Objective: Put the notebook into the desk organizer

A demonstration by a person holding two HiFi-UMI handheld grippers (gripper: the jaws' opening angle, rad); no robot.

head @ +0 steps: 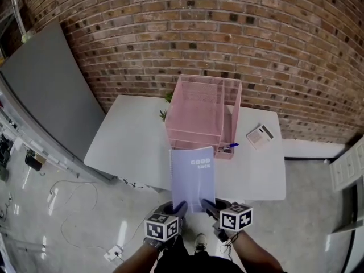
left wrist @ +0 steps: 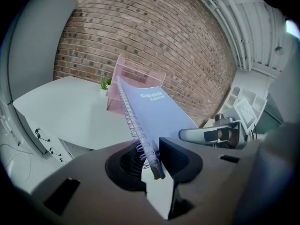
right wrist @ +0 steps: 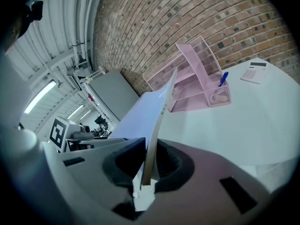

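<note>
A pale blue spiral notebook [head: 193, 178] is held flat in the air, near the white table's front edge, its far end close to the pink mesh desk organizer [head: 202, 115]. My left gripper [head: 177, 210] is shut on its near left corner, at the spiral [left wrist: 136, 130]. My right gripper [head: 208, 206] is shut on the near right corner, gripping the notebook's edge [right wrist: 157, 125]. The organizer [right wrist: 194, 74] stands upright on the table [head: 131, 141], with a blue pen [head: 227, 147] in its front right compartment.
A calculator [head: 260, 135] lies at the table's right. A small green plant [head: 165, 107] stands left of the organizer. A brick wall [head: 227, 33] runs behind the table. A grey panel [head: 45, 90] leans at the left. Cables lie on the floor [head: 74, 209].
</note>
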